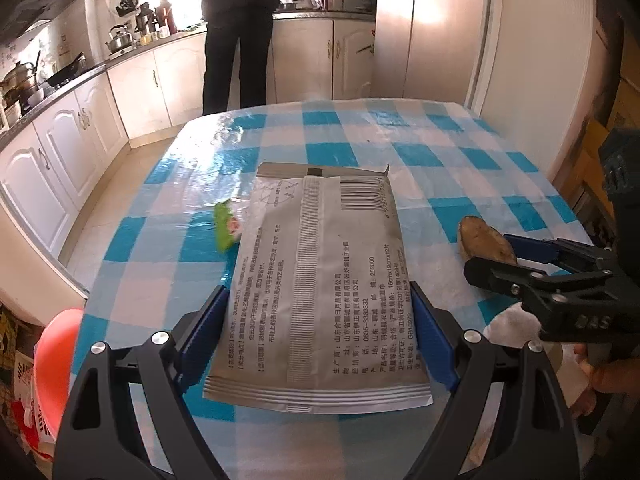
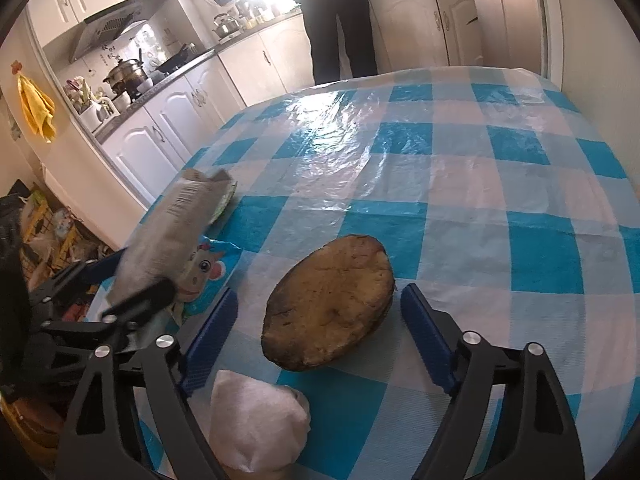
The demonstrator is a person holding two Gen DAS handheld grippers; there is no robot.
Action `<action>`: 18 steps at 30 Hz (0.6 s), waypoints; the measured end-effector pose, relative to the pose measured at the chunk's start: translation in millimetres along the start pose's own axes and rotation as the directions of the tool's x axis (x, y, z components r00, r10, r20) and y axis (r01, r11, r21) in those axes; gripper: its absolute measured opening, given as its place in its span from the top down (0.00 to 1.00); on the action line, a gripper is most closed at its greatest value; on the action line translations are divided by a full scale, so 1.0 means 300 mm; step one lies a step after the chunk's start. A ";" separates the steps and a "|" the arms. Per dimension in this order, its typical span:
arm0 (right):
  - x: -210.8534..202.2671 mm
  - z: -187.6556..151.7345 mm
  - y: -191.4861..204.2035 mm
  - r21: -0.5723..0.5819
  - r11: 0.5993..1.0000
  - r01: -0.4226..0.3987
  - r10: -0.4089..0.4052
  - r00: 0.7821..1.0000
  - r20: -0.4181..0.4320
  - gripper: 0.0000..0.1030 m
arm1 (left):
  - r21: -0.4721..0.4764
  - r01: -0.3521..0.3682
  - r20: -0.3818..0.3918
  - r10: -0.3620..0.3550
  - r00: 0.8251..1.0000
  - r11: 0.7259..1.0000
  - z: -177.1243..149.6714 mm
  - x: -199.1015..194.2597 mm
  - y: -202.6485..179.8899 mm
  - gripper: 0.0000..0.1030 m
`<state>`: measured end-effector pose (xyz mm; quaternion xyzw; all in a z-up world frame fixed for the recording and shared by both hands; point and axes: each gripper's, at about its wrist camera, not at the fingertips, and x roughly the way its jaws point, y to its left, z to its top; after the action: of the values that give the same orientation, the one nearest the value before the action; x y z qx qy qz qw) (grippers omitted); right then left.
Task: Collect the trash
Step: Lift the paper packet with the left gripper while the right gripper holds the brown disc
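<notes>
A grey printed packet (image 1: 332,280) sits between the blue pads of my left gripper (image 1: 317,286), which is shut on its two long edges. In the right wrist view the packet (image 2: 172,224) is tilted up off the table in my left gripper (image 2: 140,272). A brown, potato-like piece (image 2: 328,304) lies on the checked tablecloth (image 2: 480,208), between the fingers of my right gripper (image 2: 319,288). That gripper is open, with a gap at the left pad. The left wrist view shows the same piece (image 1: 486,246) and the right gripper (image 1: 489,254) around it.
A crumpled white tissue (image 2: 256,420) lies just below the brown piece. A cartoon-print wrapper (image 2: 208,268) and a green wrapper (image 1: 224,226) lie near the table's left edge. An orange bin (image 1: 56,360) stands beside the table. A person (image 1: 240,20) stands at the far counter.
</notes>
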<state>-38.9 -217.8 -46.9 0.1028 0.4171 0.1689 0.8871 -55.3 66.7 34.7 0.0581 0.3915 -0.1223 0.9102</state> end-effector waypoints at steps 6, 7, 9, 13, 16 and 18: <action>0.005 -0.001 0.007 -0.024 0.998 0.050 -0.050 0.999 -0.006 0.28 | -0.014 0.003 0.018 -0.003 1.000 1.000 -0.026 -0.058 0.040 0.16; 0.005 -0.002 0.013 -0.029 0.997 0.065 -0.065 0.998 -0.007 0.31 | -0.017 0.001 0.019 -0.001 1.000 1.000 -0.029 -0.064 0.046 0.16; 0.005 -0.004 0.021 -0.039 0.995 0.089 -0.089 0.996 -0.007 0.34 | -0.027 -0.003 0.018 0.004 1.000 1.000 -0.041 -0.077 0.066 0.16; 0.007 -0.005 0.021 -0.045 0.994 0.096 -0.096 0.995 -0.009 0.34 | -0.043 -0.016 0.017 0.017 1.000 0.999 -0.062 -0.093 0.103 0.16; 0.012 -0.005 0.029 -0.062 0.993 0.098 -0.099 0.995 -0.013 0.38 | -0.056 -0.024 0.015 0.025 1.000 0.998 -0.073 -0.099 0.126 0.16; 0.013 -0.004 0.032 -0.069 0.992 0.102 -0.103 0.995 -0.015 0.38 | -0.071 -0.031 0.014 0.032 0.999 0.997 -0.080 -0.103 0.146 0.16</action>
<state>-39.5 -207.3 -47.5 0.0496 0.4240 0.1381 0.8937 -80.8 119.3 41.0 0.0311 0.3879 -0.0946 0.9163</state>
